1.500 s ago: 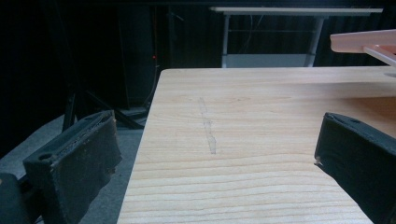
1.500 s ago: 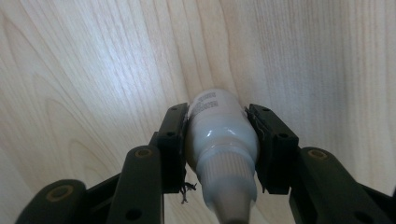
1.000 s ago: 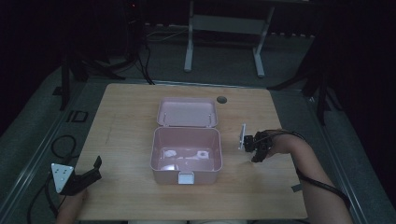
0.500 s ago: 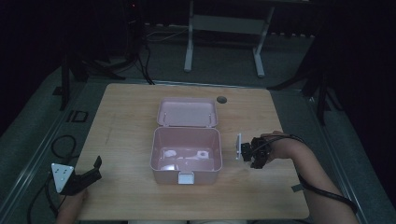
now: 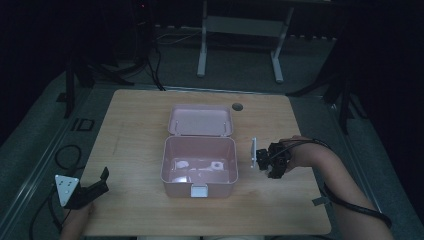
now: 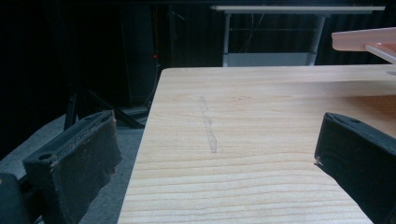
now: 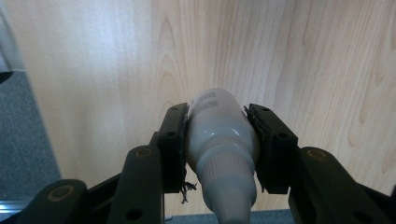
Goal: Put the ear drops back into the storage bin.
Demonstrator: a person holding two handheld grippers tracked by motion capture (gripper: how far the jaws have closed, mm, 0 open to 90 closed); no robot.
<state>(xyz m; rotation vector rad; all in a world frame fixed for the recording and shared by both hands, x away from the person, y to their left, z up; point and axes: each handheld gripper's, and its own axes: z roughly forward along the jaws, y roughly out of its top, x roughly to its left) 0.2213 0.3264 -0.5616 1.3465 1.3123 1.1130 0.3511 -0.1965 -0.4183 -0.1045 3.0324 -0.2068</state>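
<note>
My right claw (image 7: 219, 140) is clamped on the small white bottle (image 7: 222, 140), lifted clear of the table (image 7: 116, 70); carrying it into the open pink box (image 5: 199, 170) remains.

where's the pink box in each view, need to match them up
High view: the pink box sits open at the table's middle, lid tipped back.
Left gripper view: a pink edge of the box pokes in at the upper right corner.
Right gripper view: not in it; a white bottle is clamped between the jaws.
Shared landmark: the light wooden table.
</note>
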